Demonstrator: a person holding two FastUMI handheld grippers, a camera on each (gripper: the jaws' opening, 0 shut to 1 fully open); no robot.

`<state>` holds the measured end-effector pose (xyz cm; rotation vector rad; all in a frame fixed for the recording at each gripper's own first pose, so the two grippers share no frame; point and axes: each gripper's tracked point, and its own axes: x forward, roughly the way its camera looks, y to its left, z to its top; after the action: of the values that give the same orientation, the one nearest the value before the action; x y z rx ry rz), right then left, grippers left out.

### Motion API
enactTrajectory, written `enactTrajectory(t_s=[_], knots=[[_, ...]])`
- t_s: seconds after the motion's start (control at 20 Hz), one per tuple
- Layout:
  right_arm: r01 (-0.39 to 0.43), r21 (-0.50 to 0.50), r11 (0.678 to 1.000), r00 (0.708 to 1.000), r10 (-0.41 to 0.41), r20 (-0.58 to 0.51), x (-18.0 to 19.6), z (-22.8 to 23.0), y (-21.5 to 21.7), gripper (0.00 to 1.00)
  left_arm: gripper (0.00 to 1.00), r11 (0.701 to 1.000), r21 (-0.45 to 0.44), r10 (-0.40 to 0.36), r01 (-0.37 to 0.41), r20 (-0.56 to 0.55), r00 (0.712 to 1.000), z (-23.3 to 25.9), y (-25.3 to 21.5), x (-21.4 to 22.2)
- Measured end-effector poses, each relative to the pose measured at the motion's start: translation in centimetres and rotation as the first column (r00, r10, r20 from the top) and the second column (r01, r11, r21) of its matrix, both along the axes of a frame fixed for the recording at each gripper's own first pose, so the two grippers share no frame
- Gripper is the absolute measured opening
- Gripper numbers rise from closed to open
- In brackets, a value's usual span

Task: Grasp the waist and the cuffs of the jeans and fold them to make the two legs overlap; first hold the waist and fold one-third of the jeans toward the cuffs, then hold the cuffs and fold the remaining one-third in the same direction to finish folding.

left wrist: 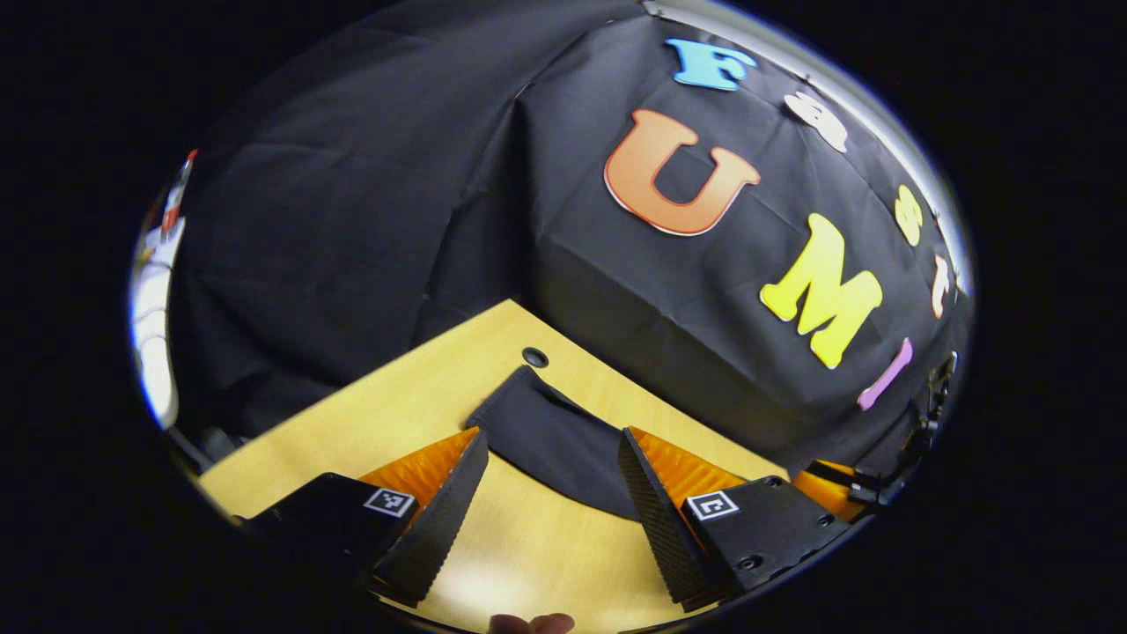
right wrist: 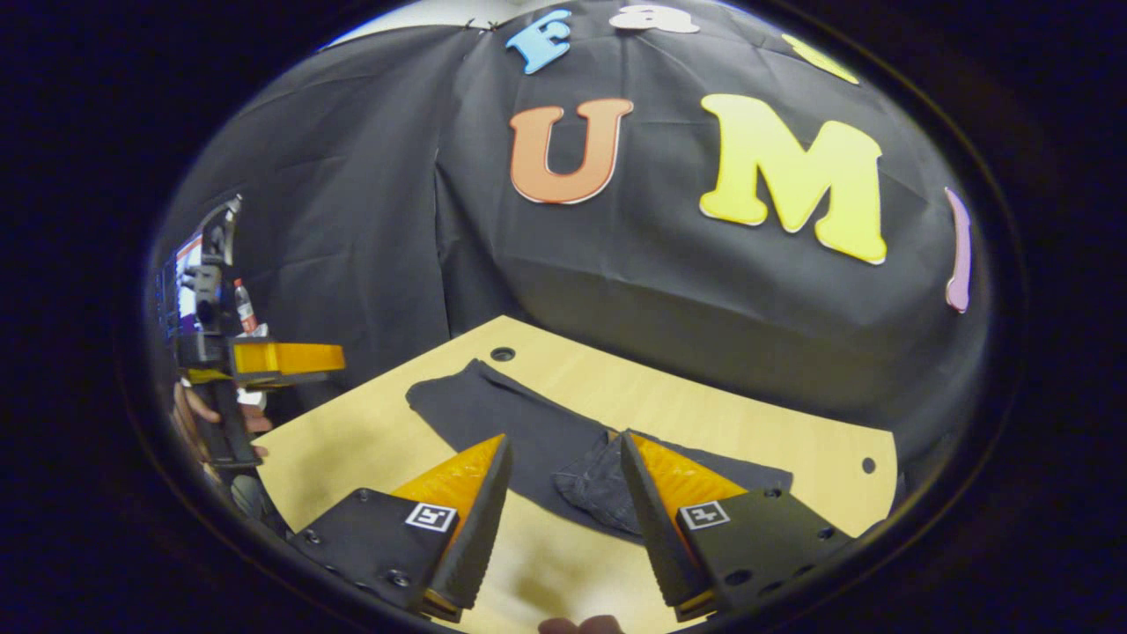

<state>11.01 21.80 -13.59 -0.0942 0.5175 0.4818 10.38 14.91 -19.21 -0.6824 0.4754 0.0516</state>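
I see my left gripper (left wrist: 550,493) spread wide above the table (left wrist: 387,414), the dark jeans (left wrist: 555,440) lying ahead between its fingers. My right gripper (right wrist: 563,502) gapes empty too, the jeans (right wrist: 519,431) just beyond its fingertips.

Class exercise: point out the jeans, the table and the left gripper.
jeans (right wrist: 519,431): right gripper view, on the dark leg panel.
table (right wrist: 748,431): right gripper view, bare top.
left gripper (left wrist: 553,480): left gripper view, between its fingertips.
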Motion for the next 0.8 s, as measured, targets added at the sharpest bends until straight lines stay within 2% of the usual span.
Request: enactTrajectory(t_s=[0.1,0.2,0.3,0.35,0.45,0.5,0.65,0.7,0.75,0.8], knots=[[0.041,0.005,0.999,0.999,-0.041,0.001,-0.9,1.5,-2.5,0.74,0.96,0.995,-0.096,0.023,-0.026,-0.028,0.999,-2.3,-0.4,1.5],[0.086,-0.01,0.996,0.996,-0.086,0.009,-1.7,2.6,-5.4,0.84,0.96,0.982,-0.182,0.045,-0.054,-0.052,0.998,-4.6,-0.8,2.8],[0.14,-0.019,0.99,0.99,-0.14,0.004,-2.5,3.2,-8.1,0.84,0.96,0.958,-0.272,0.067,-0.088,-0.085,0.994,-6.4,-1.3,3.9],[0.166,-0.015,0.986,0.986,-0.166,-0.007,-2.9,3.3,-9.3,0.84,0.96,0.944,-0.309,0.084,-0.116,-0.116,0.99,-7.6,-1.2,4.3],[0.217,-0.016,0.976,0.976,-0.217,-0.023,-3.3,3.4,-11.2,0.92,0.96,0.912,-0.375,0.109,-0.164,-0.164,0.98,-9.8,-1.2,5.5],[0.237,-0.015,0.971,0.971,-0.237,-0.027,-3.5,3.5,-12.1,0.84,0.96,0.891,-0.411,0.122,-0.191,-0.188,0.975,-10.4,-1.2,5.9],[0.281,-0.015,0.96,0.959,-0.281,-0.042,-4.2,3.7,-14.0,0.85,0.96,0.819,-0.508,0.161,-0.266,-0.242,0.957,-12.0,-0.6,6.8],[0.293,-0.012,0.956,0.955,-0.293,-0.043,-4.3,3.8,-14.5,0.85,0.96,0.805,-0.521,0.166,-0.282,-0.259,0.951,-12.6,-0.6,7.3],[0.303,-0.009,0.953,0.952,-0.303,-0.043,-4.4,4.0,-14.8,0.85,1.0,0.797,-0.527,0.168,-0.296,-0.278,0.946,-13.1,-0.6,7.4],[0.311,-0.009,0.95,0.949,-0.311,-0.044,-4.6,4.0,-15.2,0.85,0.96,0.788,-0.537,0.168,-0.302,-0.285,0.944,-13.4,-0.8,7.7]])
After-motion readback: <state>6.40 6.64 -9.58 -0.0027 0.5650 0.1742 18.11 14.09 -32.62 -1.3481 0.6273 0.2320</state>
